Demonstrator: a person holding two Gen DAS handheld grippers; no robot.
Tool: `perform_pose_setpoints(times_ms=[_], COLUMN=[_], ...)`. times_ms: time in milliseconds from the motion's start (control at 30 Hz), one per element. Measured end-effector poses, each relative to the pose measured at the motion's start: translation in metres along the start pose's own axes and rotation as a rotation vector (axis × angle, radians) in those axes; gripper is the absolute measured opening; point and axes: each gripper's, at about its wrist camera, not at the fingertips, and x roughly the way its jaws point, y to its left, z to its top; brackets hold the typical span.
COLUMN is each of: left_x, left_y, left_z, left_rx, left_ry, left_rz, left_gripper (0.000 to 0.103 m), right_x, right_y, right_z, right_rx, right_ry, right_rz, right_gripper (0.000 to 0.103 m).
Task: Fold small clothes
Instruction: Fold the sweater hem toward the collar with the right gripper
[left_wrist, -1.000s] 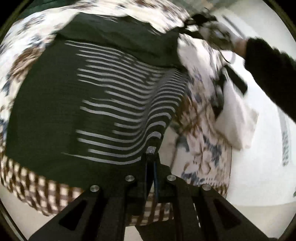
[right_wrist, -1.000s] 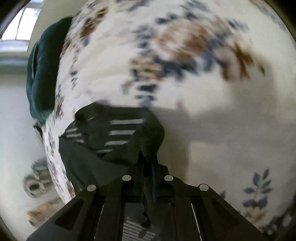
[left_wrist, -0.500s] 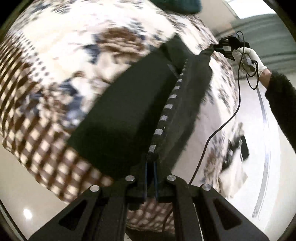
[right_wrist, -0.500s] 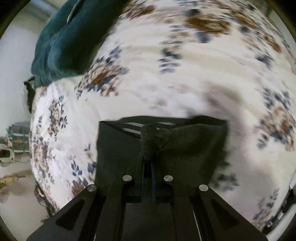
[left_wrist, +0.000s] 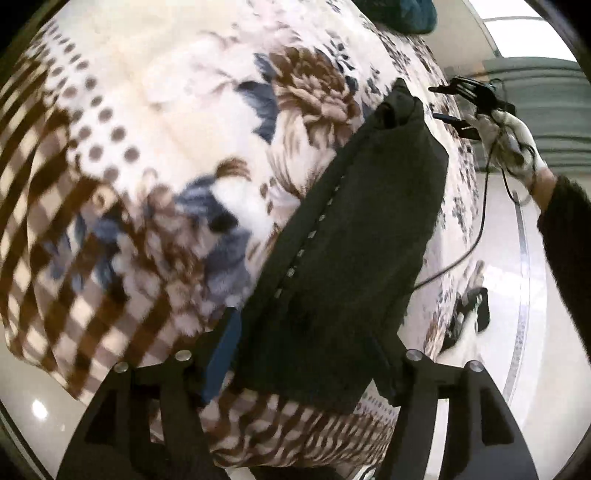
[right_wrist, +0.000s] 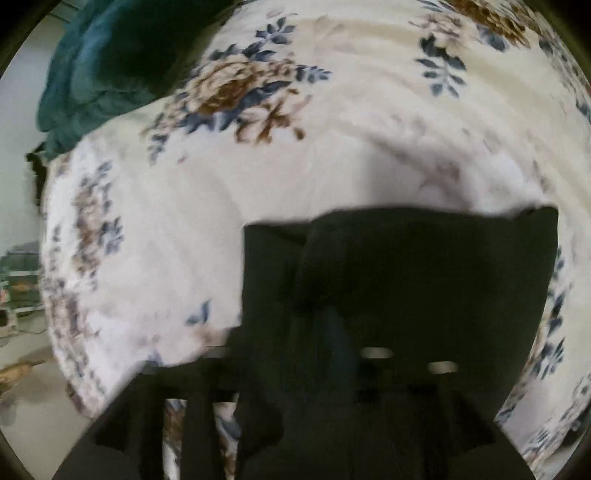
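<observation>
The dark garment lay folded lengthwise on the floral blanket of a bed, near its checked edge. It looked soft, light and limp, a knit that would sag and creep out of its fold if lifted by 1 point, so I judged the best hold to be a pinch through all layers at 2 corners of 1 short end.

In the left wrist view its long axis ran from the left tongs up and away toward the right tongs, narrowing to a bunched tip at the far end, with a dotted line of pale stripe ends along the left fold.

Both tongs had just been opening. The left ones stood apart with the near end of the garment between them, pads apparently clear of it. The right ones, blurred in their own view, gaped beside the far tip, gripping nothing.

A teal cloth lay well apart at the bed's far side.
</observation>
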Motion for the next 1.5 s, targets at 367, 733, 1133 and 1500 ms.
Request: perform_pose_setpoints(times_ms=[367,733,1133,1500], left_x=[0.055,0.037,0.019,0.067], left_y=[-0.032,-0.028,-0.033,-0.036], left_z=[0.003,-0.017,-0.009,-0.007], left_rx=[0.199,0.240,0.259,0.346], left_ry=[0.138,0.104,0.090,0.152], left_rz=[0.119,0.235,0.113,0.221], left_gripper=[0.052,0.000,0.064,0.003], right_x=[-0.035,0.040,0.014,0.045], right_y=[-0.071,-0.147,-0.144,-0.141], right_z=[-0.249,-0.481,-0.492,-0.518], right_rx=[-0.028,0.338,0.300,0.409], right_ry=[0.063,0.239,0.156,0.196], right_rz=[-0.130,0.080,0.076,0.111], right_gripper=[0.060,0.017,0.023,0.038])
